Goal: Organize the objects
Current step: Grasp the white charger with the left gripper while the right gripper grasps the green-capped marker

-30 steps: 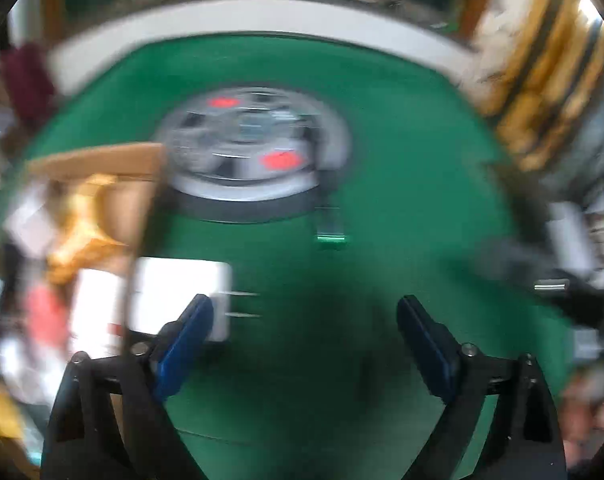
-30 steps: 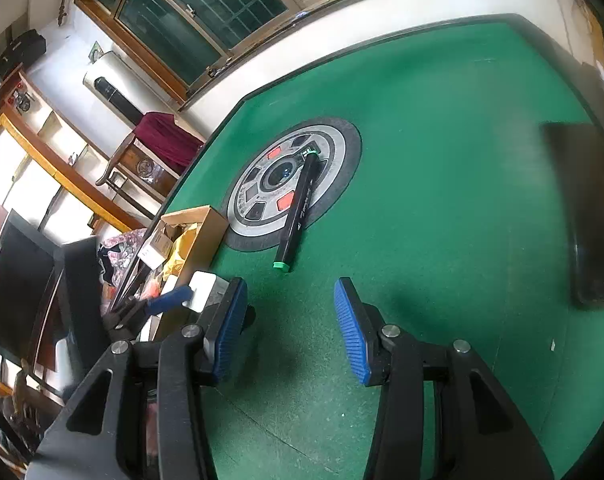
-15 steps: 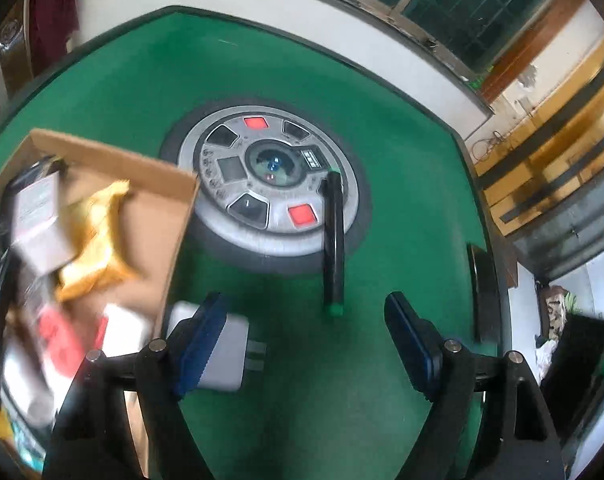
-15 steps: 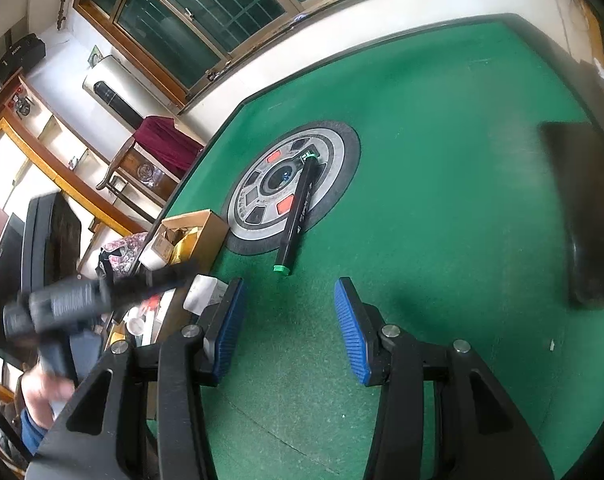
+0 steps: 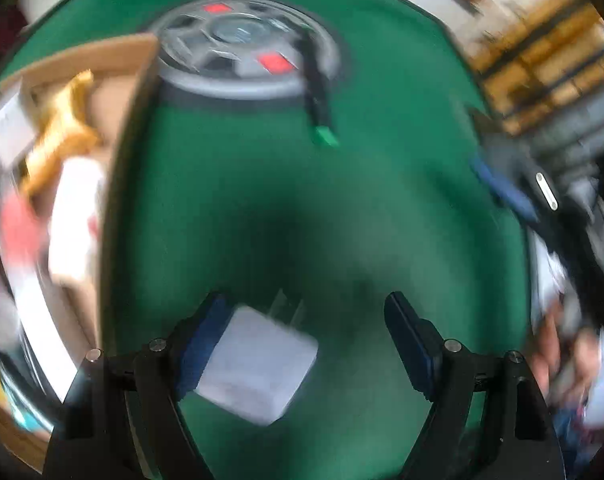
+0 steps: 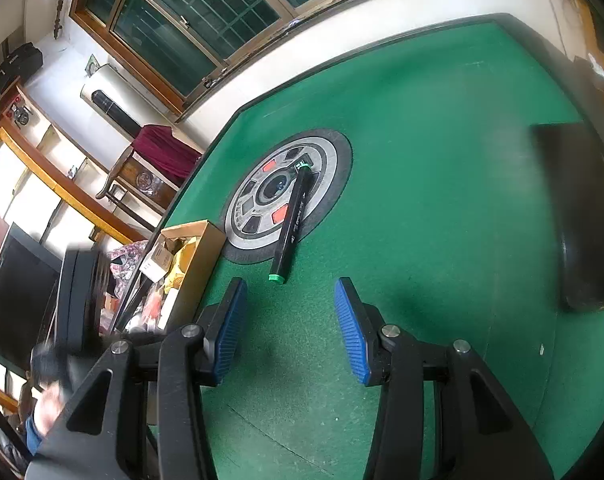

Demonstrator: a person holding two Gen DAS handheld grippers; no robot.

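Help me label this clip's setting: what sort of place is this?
Probably a lived-in home room. A green felt-topped table with a round grey control panel at its centre looks like an automatic mahjong table; behind it stand a white floor-standing air conditioner and a wood-framed barred window.

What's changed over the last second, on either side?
The left gripper has come over the white charger, which now lies between its open fingers, against the left one, not clamped. Right gripper stayed put, open and empty. Marker still lies across the round panel; cardboard box unmoved.
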